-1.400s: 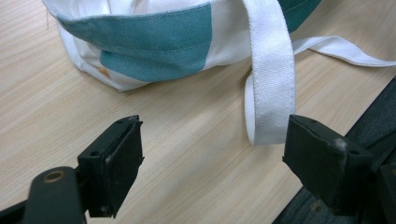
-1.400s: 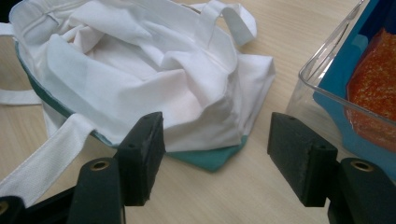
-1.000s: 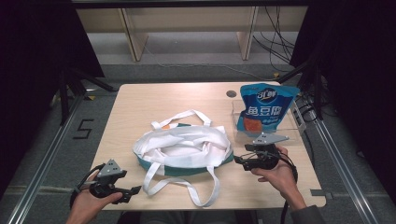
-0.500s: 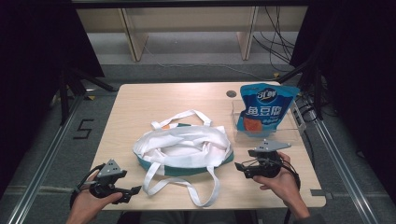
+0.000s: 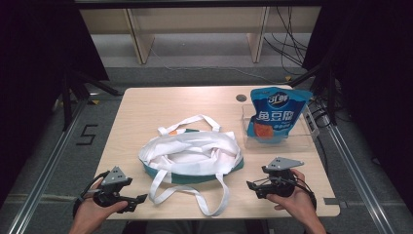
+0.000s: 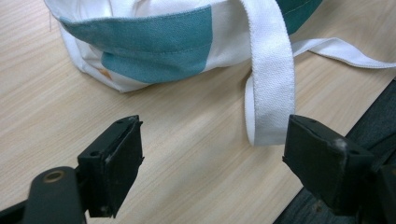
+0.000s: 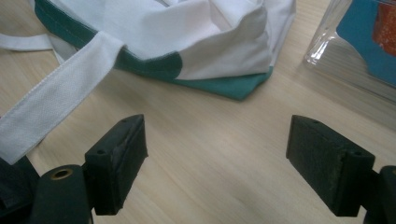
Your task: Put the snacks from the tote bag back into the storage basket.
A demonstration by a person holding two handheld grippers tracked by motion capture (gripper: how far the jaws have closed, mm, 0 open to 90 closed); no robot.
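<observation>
Right gripper [image 5: 249,185] spread wide above bare tabletop, jaws just opened further, nothing between them, both pads clear of the wood and of everything else. Pointed toward the tote bag [image 5: 191,155], short of its right end; in the right gripper view, teal corner of the tote bag [image 7: 233,86] just ahead of the jaws, one white strap [image 7: 56,100] slanting down past the left jaw without touching it. Left gripper [image 5: 142,199] also spread wide, holding nothing, hovering near the table's [image 5: 146,112] front left corner; in the left gripper view, a loop of strap [image 6: 271,88] hanging just beside the right jaw, whether touching cannot be told. Tote bag lying flat and crumpled at mid-table, white with a teal bottom band, mouth slack, contents not visible, handles trailing toward the front edge. Clear plastic box [image 5: 302,134] at the right rear of the table, well apart from both grippers, holding one blue snack pouch [image 5: 275,112] that stands upright and leans against its back wall.
</observation>
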